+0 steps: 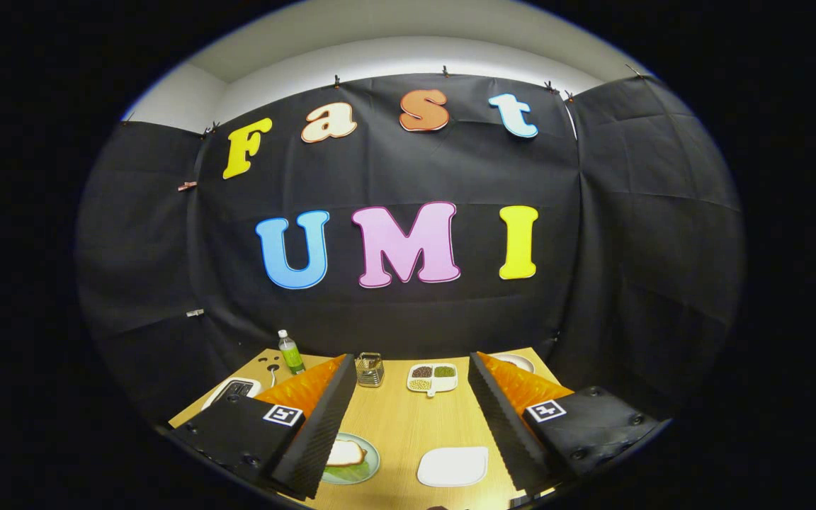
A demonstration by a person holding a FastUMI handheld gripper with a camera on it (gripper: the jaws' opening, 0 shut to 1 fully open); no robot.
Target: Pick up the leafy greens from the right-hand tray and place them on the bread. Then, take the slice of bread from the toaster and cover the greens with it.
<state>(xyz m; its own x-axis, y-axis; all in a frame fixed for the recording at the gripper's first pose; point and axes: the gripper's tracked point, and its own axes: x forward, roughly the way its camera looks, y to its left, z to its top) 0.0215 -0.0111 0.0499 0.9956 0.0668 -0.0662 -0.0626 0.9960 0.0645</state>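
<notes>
Both fingers of the tongs (pixel 411 439) stand wide apart, empty, the bread (pixel 346 452) lying over greens (pixel 351 472) between them.

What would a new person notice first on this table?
The open hand-held gripper frames the wooden table. Near its left finger, a plate holds bread on greens; beside it lies a white tray. Beyond stand a divided dish and a green bottle.
</notes>
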